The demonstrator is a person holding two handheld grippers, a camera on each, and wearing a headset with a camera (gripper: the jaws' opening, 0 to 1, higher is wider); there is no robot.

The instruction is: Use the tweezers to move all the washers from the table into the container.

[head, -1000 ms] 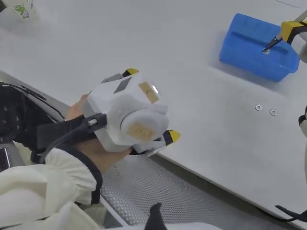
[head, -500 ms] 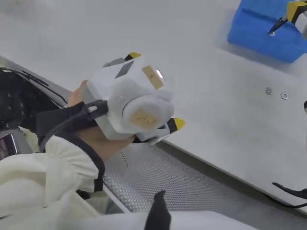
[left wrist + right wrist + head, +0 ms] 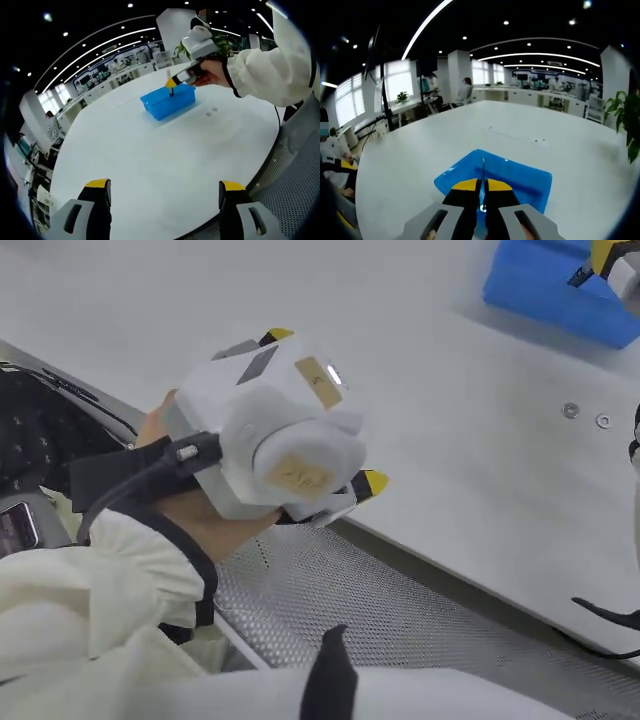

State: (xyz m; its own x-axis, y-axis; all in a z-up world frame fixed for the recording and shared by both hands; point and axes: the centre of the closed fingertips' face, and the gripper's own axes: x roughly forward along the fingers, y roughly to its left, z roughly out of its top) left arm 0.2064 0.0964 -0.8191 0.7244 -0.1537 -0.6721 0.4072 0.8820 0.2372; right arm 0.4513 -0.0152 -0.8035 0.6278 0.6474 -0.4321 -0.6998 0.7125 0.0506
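Two small silver washers [image 3: 571, 410] lie flat on the table [image 3: 450, 490], side by side but not touching, each a thin ring with a hole in the middle. They sit a little nearer than the container [image 3: 545, 285], a shallow blue plastic tray over on the far right.

The right gripper [image 3: 482, 185] hangs above that tray with its yellow-tipped jaws pressed almost together, pinching the tweezers [image 3: 483, 170], whose thin metal points stick out over the blue inside. Whether the points have a washer between them I cannot tell; they are too fine to make out.

The left gripper [image 3: 323, 410] is held at the near edge of the table, well away from the washers, with its jaws spread wide and nothing between them. A white sleeve [image 3: 120, 610] covers the arm behind it.

The table is broad, white and smooth, with a rounded edge. Along its near side runs a metal grille [image 3: 350, 610] full of small holes. Around it is a large open office with long strips and spots of ceiling lights [image 3: 540, 52], rows of desks far off, and a leafy green plant [image 3: 625, 120] to the right.
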